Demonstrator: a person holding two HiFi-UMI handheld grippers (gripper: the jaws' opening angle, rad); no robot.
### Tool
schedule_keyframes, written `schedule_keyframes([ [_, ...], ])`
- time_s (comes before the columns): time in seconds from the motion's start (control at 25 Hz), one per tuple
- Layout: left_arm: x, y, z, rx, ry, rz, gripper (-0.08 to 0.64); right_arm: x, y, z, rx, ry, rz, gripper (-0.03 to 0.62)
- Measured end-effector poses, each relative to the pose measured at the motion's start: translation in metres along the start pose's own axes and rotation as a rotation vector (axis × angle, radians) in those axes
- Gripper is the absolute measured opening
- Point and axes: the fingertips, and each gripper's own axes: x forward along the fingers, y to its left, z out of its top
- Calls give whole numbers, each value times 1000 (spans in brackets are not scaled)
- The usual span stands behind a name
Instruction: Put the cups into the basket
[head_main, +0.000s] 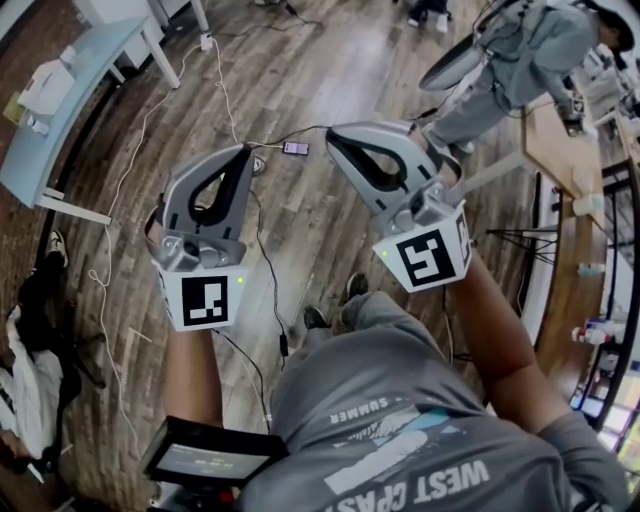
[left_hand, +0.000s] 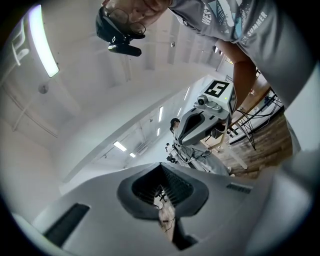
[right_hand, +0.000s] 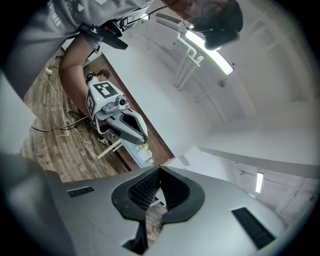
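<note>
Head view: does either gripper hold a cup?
No: the left gripper and the right gripper both have their jaws together, with nothing between them.

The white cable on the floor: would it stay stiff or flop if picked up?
Probably floppy: the white cable lies in loose curves across the wooden floor. It looks thin, so likely light. Pushed, it would probably bend and slide, not roll.

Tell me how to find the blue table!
Start on the wooden floor and look to the head view's top left. The blue table stands there on white legs. Its top is pale blue; the brown table at the right is not.
</note>
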Motion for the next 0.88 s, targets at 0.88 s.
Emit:
schedule_keyframes([
  [0.88, 144, 18, -52, 23, 116, 63, 0, 39, -89, -118, 49, -115, 26, 11],
])
